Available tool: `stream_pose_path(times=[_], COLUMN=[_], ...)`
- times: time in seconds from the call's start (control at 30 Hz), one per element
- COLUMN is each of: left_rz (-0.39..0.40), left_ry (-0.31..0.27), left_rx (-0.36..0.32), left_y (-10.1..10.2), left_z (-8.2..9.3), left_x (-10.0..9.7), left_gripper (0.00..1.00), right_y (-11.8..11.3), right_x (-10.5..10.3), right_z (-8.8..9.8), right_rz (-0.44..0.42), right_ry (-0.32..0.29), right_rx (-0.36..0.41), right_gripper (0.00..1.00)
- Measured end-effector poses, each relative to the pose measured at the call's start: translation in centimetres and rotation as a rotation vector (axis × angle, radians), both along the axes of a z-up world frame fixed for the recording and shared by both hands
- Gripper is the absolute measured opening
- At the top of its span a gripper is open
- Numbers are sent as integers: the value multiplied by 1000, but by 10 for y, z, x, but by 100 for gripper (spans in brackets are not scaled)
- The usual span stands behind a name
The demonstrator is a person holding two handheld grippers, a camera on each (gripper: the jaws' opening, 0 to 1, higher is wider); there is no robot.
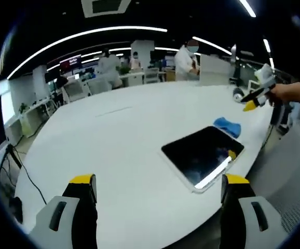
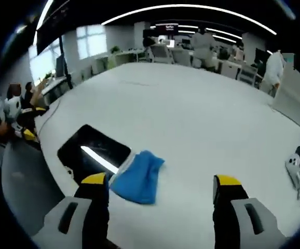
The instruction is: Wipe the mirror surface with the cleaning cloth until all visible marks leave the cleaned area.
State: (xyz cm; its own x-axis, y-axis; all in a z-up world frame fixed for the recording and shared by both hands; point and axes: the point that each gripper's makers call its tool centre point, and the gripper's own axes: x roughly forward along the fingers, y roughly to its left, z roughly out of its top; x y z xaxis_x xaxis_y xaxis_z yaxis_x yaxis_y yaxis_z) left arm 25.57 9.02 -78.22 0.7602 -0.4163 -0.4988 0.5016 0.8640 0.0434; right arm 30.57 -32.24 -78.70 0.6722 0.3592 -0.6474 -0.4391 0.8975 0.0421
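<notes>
In the left gripper view, the left tool (image 1: 158,194) is seen at the bottom with its two yellow-tipped jaws held wide apart, and nothing is gripped between them. Beyond the jaws, the white tabletop (image 1: 119,135) is spread out. On it, near its edge and a little to the right, the mirror (image 1: 202,154) is laid flat; its surface looks dark and a bright strip of ceiling light is reflected in it. Just behind the mirror, the blue cleaning cloth (image 1: 228,126) is placed, very close to the far corner; whether it touches the mirror cannot be told here. Further to the right, the right tool (image 1: 254,98) is held by a hand (image 1: 282,93) above the tabletop edge.

In the right gripper view, the right tool (image 2: 160,199) is also opened wide and nothing is held in it. Close in front of its left jaw, the cleaning cloth (image 2: 137,176) is lying crumpled on the tabletop (image 2: 191,119), and its edge is laid against the mirror (image 2: 90,150), which is beside it on the left. Far behind, desks and standing people are seen in the office.
</notes>
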Motion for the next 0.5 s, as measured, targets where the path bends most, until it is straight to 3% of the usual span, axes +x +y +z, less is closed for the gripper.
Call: stream_pose_path(times=[0.07, 0.1, 0.13, 0.2, 0.23, 0.27, 0.37, 0.5], left_rz=[-1, 13, 53, 47, -24, -57, -86, -31], left_ry=[10, 57, 111, 63, -1, -4, 61, 62], left_rx=[-2, -7, -19, -17, 32, 51, -7, -55], left_y=[2, 7, 14, 17, 10, 5, -5, 6], left_z=[-9, -20, -25, -17, -10, -11, -17, -14], left_x=[-5, -12, -17, -12, -11, -14, -22, -19], left_gripper=[100, 100, 100, 100, 100, 100, 100, 100], right_y=[-6, -10, -14, -16, -22, -24, -29, -29], right_x=[-8, -16, -21, -30, -35, -39, -47, -52], right_z=[-2, 0, -2, 1, 2, 2, 6, 15], right_rz=[3, 16, 8, 4, 1, 2, 6, 55], right_ry=[-6, -49, -44, -61, -79, -85, -117, -176], right_rx=[-4, 18, 18, 67, 62, 59, 49, 15], right_gripper=[89, 91, 95, 98, 98, 98, 98, 98])
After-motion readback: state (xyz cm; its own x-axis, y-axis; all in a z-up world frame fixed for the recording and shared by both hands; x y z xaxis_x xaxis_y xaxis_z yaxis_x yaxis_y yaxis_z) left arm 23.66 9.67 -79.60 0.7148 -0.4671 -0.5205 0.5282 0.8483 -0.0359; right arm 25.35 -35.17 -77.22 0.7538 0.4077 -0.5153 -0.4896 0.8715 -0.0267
